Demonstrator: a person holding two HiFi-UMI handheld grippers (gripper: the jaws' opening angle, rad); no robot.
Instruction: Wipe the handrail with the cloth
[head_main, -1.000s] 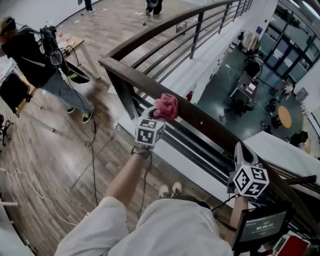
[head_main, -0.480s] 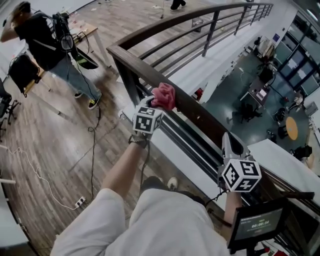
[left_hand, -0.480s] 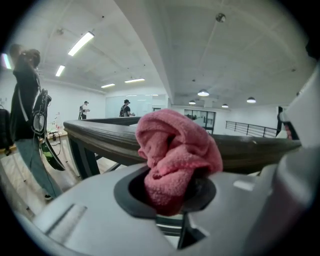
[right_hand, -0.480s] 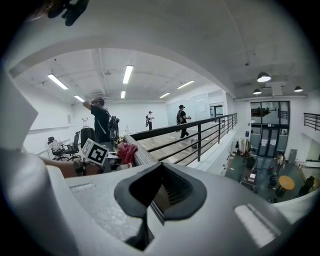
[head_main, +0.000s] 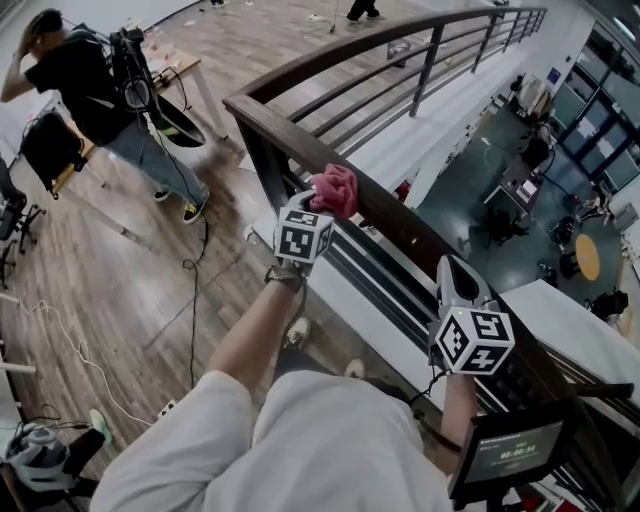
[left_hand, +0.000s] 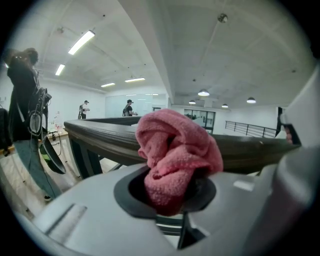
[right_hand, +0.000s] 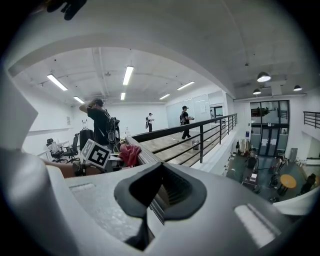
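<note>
One pink cloth (head_main: 335, 190), soft, fluffy and bunched up, sits on top of the one long, dark wooden handrail (head_main: 400, 238). There are two grippers. The left gripper (head_main: 318, 207) squeezes the cloth in its jaws. The right gripper (head_main: 455, 272), further along the rail, has its jaws together, holding nothing
</note>
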